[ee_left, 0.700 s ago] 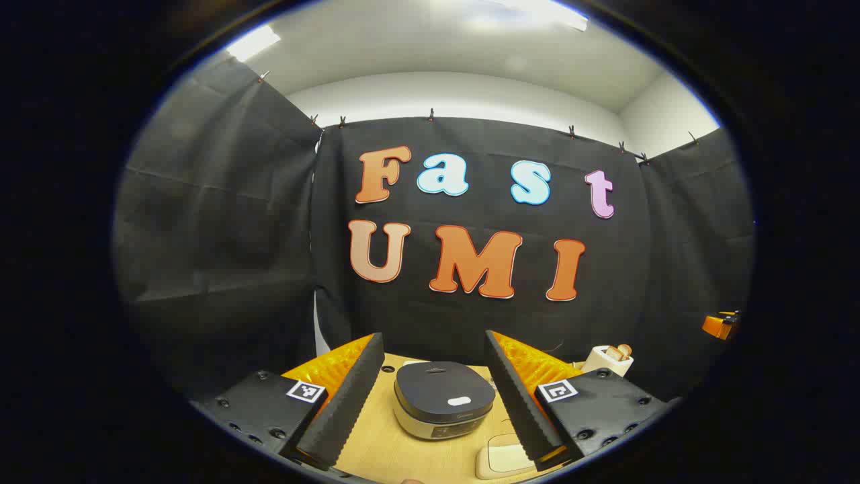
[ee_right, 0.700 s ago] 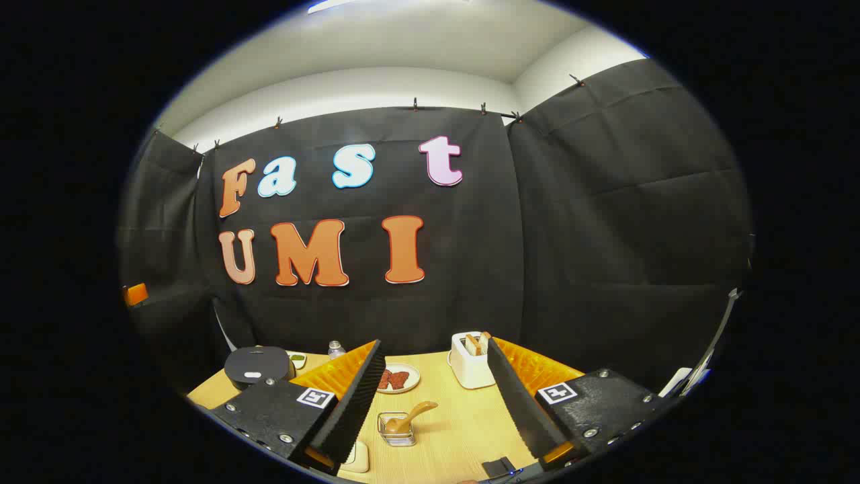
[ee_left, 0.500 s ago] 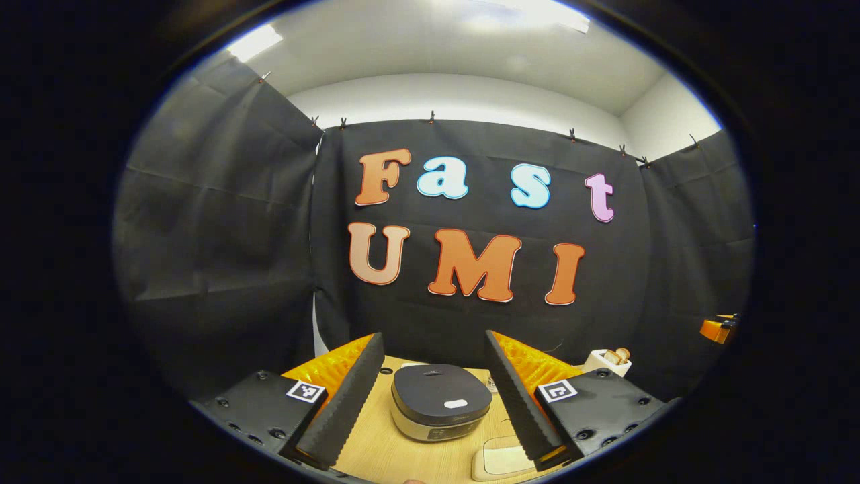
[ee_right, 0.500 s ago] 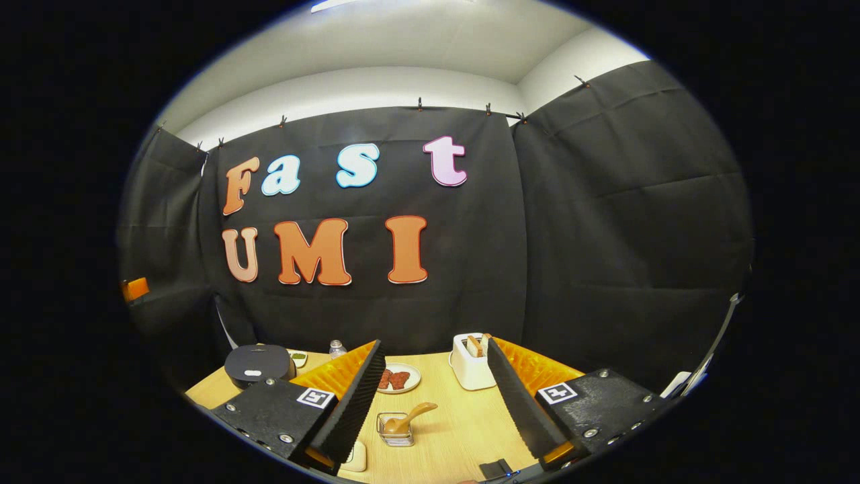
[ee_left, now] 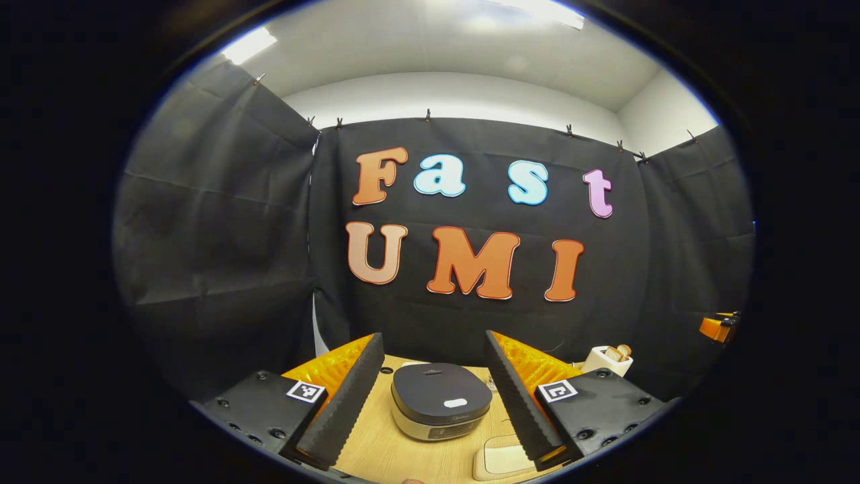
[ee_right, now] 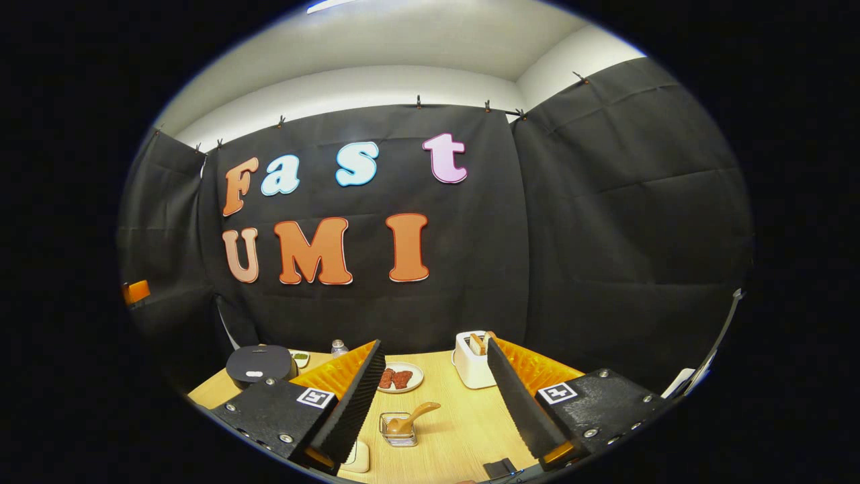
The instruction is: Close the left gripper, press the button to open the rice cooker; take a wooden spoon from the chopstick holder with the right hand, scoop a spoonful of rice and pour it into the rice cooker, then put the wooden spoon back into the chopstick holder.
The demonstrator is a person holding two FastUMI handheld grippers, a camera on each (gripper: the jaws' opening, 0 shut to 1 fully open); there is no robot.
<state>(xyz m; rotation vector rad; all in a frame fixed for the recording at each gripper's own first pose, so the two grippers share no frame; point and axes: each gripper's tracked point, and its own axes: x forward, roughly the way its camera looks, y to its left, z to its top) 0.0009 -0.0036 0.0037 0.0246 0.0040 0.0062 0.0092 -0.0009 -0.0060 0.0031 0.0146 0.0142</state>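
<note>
The rice cooker, dark lid shut with a small white button, sits on the wooden table straight ahead between the fingers of my left gripper, which is open and held well back above the table. In the right gripper view the cooker is at far left. A wooden spoon leans in a small wire chopstick holder on the table, ahead of and below my right gripper, open and empty.
A white toaster with bread stands at the back, also visible as the toaster. A plate with reddish food, a small bottle and a little dish lie near the wall. A pale flat tray lies near the cooker.
Both views have shifted only slightly; the rice cooker has drifted a little left and closer in the left gripper view. Both grippers remain open.
</note>
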